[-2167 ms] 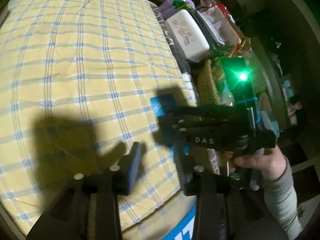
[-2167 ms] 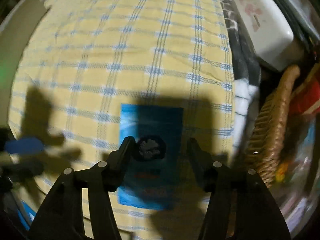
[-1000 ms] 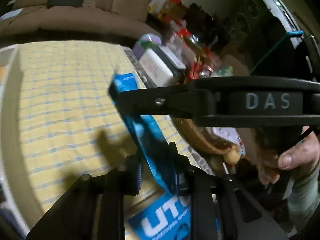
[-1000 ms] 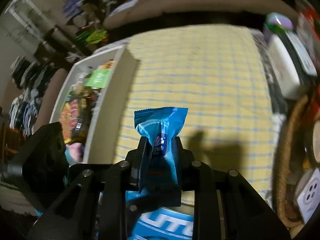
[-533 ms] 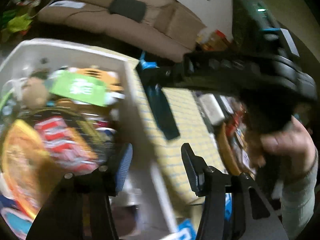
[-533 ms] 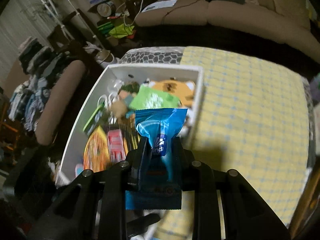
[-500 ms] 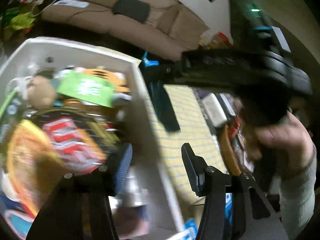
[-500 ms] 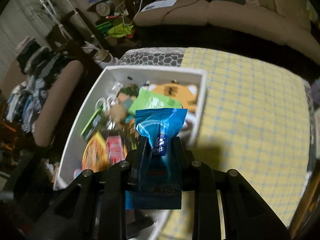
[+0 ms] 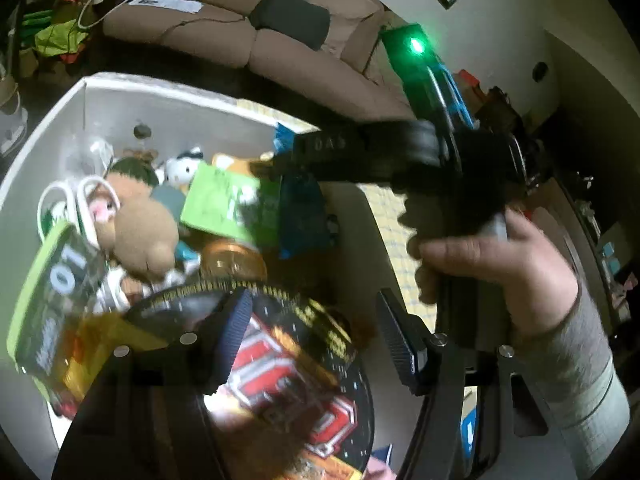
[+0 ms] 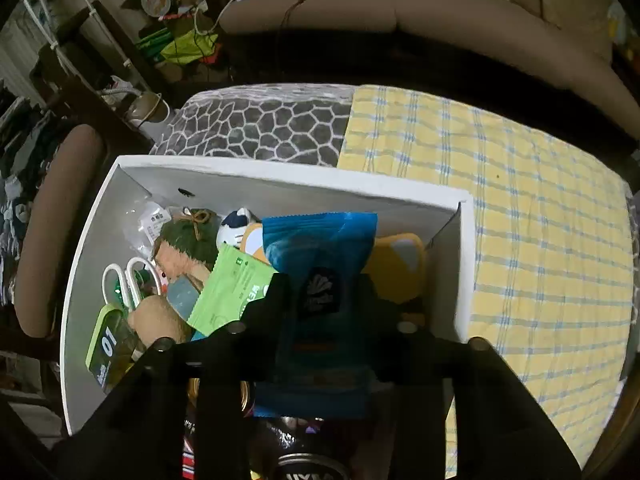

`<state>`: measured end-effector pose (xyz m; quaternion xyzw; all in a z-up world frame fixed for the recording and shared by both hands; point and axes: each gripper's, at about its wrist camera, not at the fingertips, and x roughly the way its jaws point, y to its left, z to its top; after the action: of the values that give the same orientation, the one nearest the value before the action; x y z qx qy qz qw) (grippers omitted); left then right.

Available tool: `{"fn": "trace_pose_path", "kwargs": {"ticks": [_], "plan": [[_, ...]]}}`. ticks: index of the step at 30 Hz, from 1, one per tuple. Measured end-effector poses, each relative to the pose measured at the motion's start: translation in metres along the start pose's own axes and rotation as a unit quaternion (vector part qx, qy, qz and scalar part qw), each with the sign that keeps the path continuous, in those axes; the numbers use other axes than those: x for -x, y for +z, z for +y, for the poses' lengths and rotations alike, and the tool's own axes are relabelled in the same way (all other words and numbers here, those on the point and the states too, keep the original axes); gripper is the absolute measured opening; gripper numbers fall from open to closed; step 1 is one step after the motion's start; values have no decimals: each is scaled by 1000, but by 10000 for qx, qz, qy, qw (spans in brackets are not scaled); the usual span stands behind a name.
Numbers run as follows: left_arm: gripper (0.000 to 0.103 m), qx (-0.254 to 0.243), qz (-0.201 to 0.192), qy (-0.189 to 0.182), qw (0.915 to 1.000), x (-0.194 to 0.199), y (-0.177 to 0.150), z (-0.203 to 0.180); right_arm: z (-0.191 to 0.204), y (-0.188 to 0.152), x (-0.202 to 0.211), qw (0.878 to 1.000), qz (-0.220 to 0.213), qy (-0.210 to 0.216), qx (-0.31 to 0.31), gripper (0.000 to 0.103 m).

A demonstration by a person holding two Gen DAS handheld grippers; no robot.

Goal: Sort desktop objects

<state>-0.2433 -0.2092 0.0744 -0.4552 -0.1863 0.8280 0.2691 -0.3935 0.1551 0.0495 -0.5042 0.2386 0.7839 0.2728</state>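
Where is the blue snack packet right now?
In the right wrist view, the blue snack packet sits between the opening right gripper, over the white box, beside the green pouch.

I am viewing two dim indoor fisheye pictures, each ringed by black corners where the lens is bending straight lines into curves. In the left wrist view, a green indicator light (image 9: 416, 45) is glowing brightly and tinting the device around it. The snack packets (image 9: 288, 376) near the bottom are smearing with motion blur, and one patch is glaring white. In the right wrist view, the white box (image 10: 256, 178) is catching the most light, while the yellow checked cloth (image 10: 520, 216) is looking sharp and evenly lit. The sofa (image 10: 400, 8) behind is fading into deep shadow.
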Motion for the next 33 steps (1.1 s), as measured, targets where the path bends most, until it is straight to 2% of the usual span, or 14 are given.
{"fn": "trace_pose_path", "kwargs": {"ticks": [3,6,7,9,10,12,15,19,21,26,28,31,33], "plan": [[65,12,-10,152,9999,-1,11,2,-3,-2,7,9999,-69,104,-14,46],[72,104,-43,352,9993,-3,21,8,-6,-5,17,9997,-69,226,72,53],[76,191,-28,379,9991,-4,23,10,-7,-7,21,9997,-78,215,77,55],[76,415,-35,319,9986,-3,24,14,-12,-13,35,9995,-174,231,120,55],[79,496,-71,238,9985,-1,23,14,-14,-18,42,9993,-237,255,142,55],[92,535,-156,200,9982,6,18,8,-19,-35,61,9984,-344,323,317,58],[95,430,-262,312,9982,21,5,-11,-24,-64,83,9969,-446,314,571,69],[97,102,-193,636,9977,30,-14,-45,-34,-91,108,9966,-530,126,619,75],[103,-31,-254,780,9966,40,-25,-61,-41,-102,121,9967,-592,82,558,84],[103,-268,-366,1137,9925,68,-52,-91,-53,-135,155,9955,-758,67,565,93],[103,-268,-387,1174,9920,77,-63,-97,-53,-151,169,9945,-816,19,649,103],[103,-284,-441,1250,9908,88,-83,-109,-58,-178,191,9933,-893,17,728,103],[103,-378,-449,1426,9880,95,-99,-121,-62,-199,208,9920,-991,-49,784,103]]}}
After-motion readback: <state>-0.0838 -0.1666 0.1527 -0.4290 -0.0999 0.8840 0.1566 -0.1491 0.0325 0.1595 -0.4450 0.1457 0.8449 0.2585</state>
